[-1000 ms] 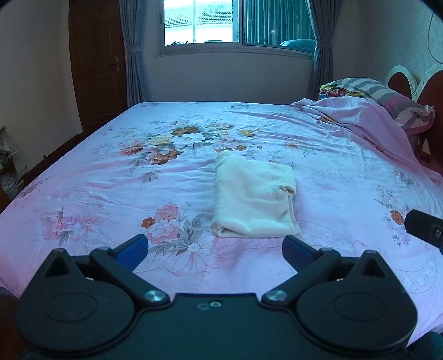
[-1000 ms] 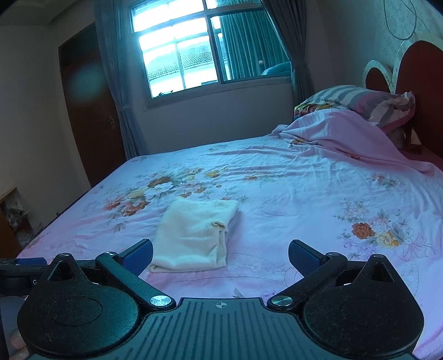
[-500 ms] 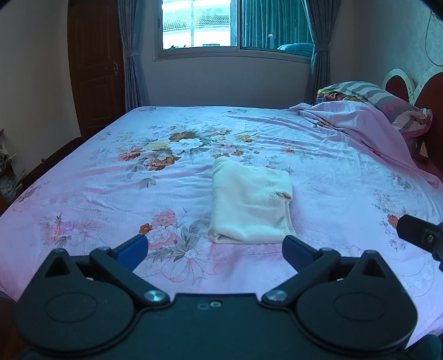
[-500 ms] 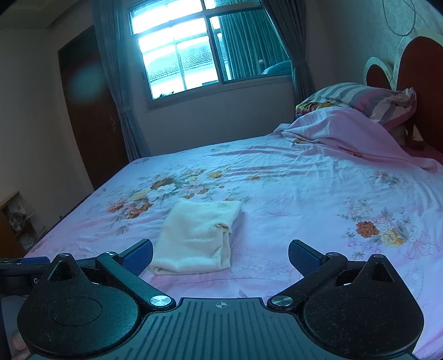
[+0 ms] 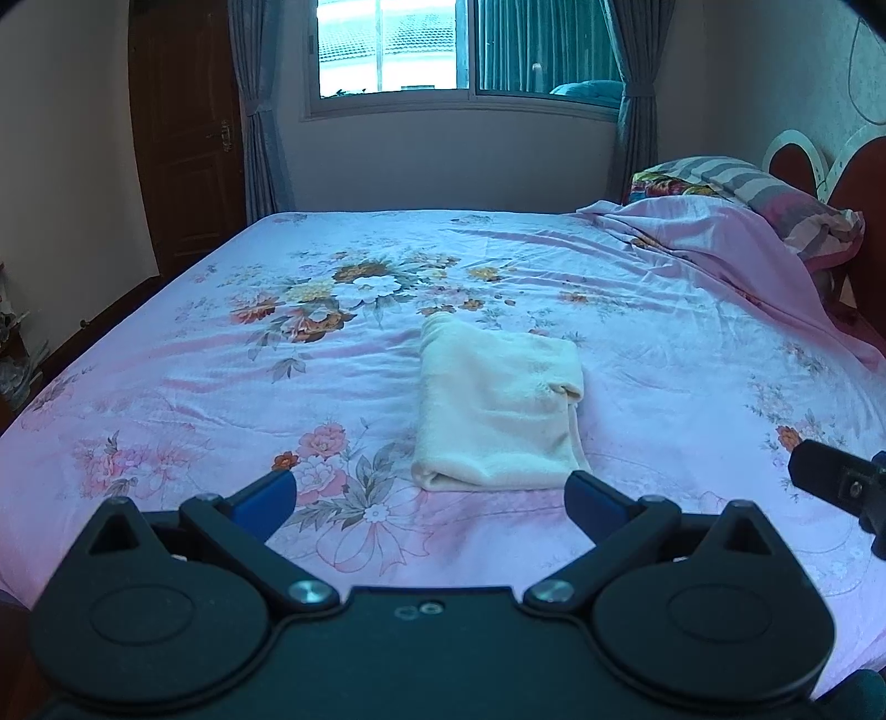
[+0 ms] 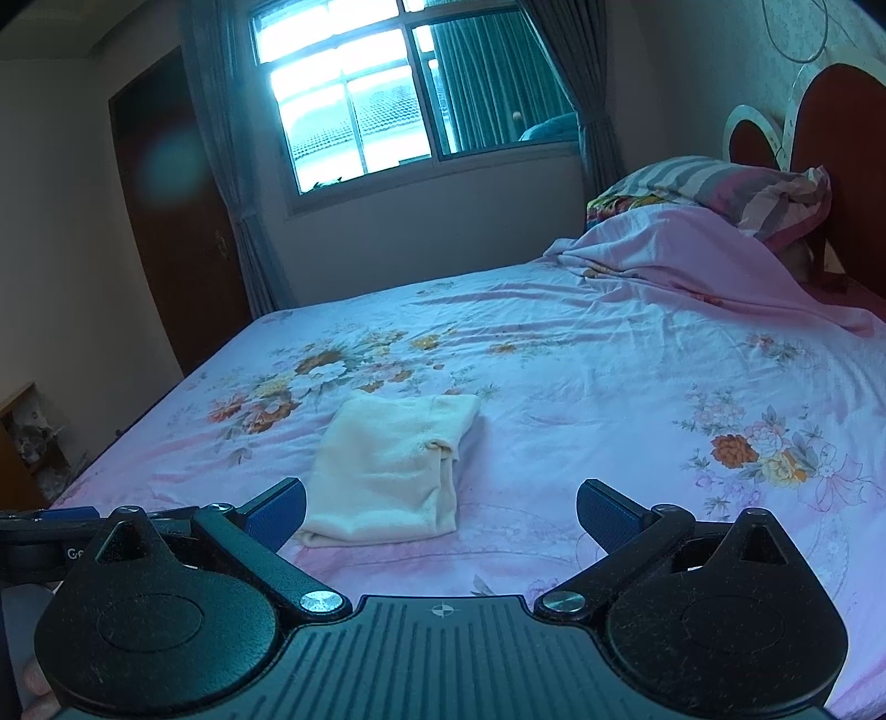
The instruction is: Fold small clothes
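Note:
A small cream garment [image 5: 495,412] lies folded into a compact rectangle on the pink floral bedsheet [image 5: 221,387]. It also shows in the right wrist view [image 6: 390,471], left of centre. My left gripper [image 5: 429,495] is open and empty, held back just short of the garment's near edge. My right gripper [image 6: 440,509] is open and empty, near the garment's near right corner. A part of the right gripper shows at the right edge of the left wrist view [image 5: 841,487].
A bunched pink sheet [image 5: 720,249] and striped pillows [image 5: 775,194] lie at the bed's head on the right, by a red headboard [image 6: 819,144]. A window [image 5: 465,44] and a wooden door [image 5: 188,138] stand behind the bed. The bed's left edge drops to the floor.
Both grippers have drawn back and lifted slightly, so the folded garment sits a little farther off in both views. The garment itself has not moved.

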Available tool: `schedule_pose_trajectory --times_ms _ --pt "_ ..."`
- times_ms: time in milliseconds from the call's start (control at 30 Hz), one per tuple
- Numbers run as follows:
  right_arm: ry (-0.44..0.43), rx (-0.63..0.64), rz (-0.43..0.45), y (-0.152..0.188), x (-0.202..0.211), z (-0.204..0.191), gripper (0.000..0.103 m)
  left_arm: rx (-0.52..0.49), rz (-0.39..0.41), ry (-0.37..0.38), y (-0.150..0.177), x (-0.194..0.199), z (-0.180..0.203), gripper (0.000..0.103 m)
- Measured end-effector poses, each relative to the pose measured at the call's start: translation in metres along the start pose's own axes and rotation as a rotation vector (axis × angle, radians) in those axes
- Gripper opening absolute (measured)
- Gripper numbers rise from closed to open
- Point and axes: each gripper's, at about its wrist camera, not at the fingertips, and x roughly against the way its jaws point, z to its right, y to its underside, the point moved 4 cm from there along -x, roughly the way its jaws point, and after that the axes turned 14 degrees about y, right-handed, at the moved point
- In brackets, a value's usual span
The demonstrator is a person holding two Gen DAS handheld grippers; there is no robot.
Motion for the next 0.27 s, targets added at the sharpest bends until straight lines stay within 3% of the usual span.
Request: schedule_pose_trajectory --times_ms 267 --pt "0.013 -0.010 -0.007 -0.002 -0.012 0.002 0.103 -0.042 0.002 0.074 -0.011 -0.023 0.005 0.102"
